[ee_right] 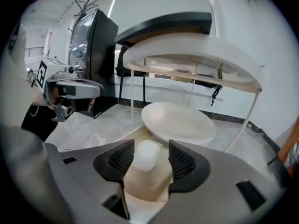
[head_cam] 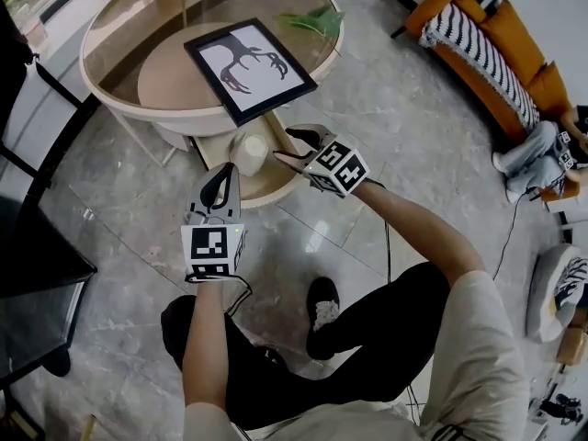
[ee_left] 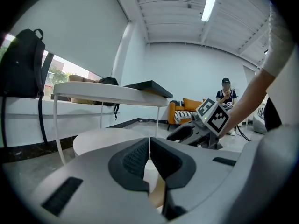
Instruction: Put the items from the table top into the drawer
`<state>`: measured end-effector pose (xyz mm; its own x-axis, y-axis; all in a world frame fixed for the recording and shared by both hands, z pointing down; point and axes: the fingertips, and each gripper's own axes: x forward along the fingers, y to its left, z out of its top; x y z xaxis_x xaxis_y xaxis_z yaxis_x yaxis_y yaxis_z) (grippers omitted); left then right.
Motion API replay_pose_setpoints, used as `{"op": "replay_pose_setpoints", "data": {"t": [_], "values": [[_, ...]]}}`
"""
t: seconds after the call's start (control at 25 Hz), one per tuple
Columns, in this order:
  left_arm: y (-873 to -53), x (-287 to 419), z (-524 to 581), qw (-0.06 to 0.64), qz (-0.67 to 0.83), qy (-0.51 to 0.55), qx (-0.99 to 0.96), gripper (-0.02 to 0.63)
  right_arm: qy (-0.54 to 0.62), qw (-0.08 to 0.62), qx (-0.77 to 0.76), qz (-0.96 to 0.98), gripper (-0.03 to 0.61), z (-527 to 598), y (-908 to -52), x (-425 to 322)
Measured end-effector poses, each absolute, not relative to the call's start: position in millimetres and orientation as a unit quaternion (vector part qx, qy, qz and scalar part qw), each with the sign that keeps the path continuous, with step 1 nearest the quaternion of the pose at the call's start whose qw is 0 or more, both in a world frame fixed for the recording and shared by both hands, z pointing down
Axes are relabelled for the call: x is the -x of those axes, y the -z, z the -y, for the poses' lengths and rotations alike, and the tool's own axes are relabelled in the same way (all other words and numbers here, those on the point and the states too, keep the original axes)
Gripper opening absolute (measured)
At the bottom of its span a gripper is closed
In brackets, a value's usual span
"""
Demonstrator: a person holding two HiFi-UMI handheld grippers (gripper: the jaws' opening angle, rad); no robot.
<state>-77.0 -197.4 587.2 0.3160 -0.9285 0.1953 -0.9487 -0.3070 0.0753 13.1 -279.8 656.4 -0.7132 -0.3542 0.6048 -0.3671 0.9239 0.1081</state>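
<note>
Head view: one white cup (head_cam: 248, 152) in drawer (head_cam: 278, 180), one framed picture (head_cam: 250, 67).

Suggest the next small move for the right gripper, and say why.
Probably lift the right gripper clear of the drawer and turn it toward the picture frame on the table top. Its jaws stand apart, and the white cup sits in the drawer without touching the pads, so that item looks delivered. The frame is not yet put away.
</note>
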Motion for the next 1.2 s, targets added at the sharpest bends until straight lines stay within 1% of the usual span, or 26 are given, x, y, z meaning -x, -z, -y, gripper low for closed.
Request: {"op": "replay_pose_setpoints", "data": {"t": [0.12, 0.16, 0.24, 0.28, 0.36, 0.44, 0.52, 0.6, 0.72, 0.96, 1.08, 1.2], "values": [[-577, 70, 200, 0.085, 0.576, -0.05, -0.811, 0.023, -0.007, 0.311, -0.218, 0.925, 0.228, 286, -627, -34], [-575, 67, 201, 0.08, 0.573, -0.051, -0.814, 0.023, -0.014, 0.305, -0.238, 0.922, 0.208, 288, -619, -41], [-573, 65, 197, 0.066, 0.572, -0.056, -0.816, 0.023, -0.028, 0.296, -0.275, 0.914, 0.136, 287, -605, -52], [-575, 68, 192, 0.061, 0.577, -0.056, -0.812, 0.023, -0.033, 0.289, -0.284, 0.914, 0.116, 284, -596, -54], [-588, 75, 175, 0.075, 0.591, -0.066, -0.8, 0.023, -0.036, 0.279, -0.285, 0.916, 0.087, 272, -572, -56], [-593, 74, 161, 0.094, 0.592, -0.075, -0.797, 0.023, -0.026, 0.285, -0.286, 0.914, 0.072, 262, -543, -60], [-577, 72, 156, 0.093, 0.592, -0.075, -0.797, 0.023, -0.024, 0.297, -0.298, 0.907, 0.064, 254, -518, -66], [-554, 73, 154, 0.1, 0.598, -0.053, -0.793, 0.023, -0.042, 0.288, -0.308, 0.906, 0.057, 244, -503, -70], [-530, 77, 147, 0.115, 0.611, -0.025, -0.783, 0.023, -0.078, 0.245, -0.322, 0.911, 0.054, 226, -487, -71], [-514, 77, 146, 0.1, 0.615, -0.035, -0.781, 0.023, -0.086, 0.15, -0.352, 0.92, 0.052, 212, -451, -42], [-508, 79, 150, 0.098, 0.612, -0.022, -0.784, 0.023, -0.108, 0.119, -0.356, 0.921, 0.052, 214, -454, -23], [-505, 81, 157, 0.1, 0.609, -0.022, -0.786, 0.023, -0.157, 0.096, -0.352, 0.918, 0.054, 222, -469, -14]]}}
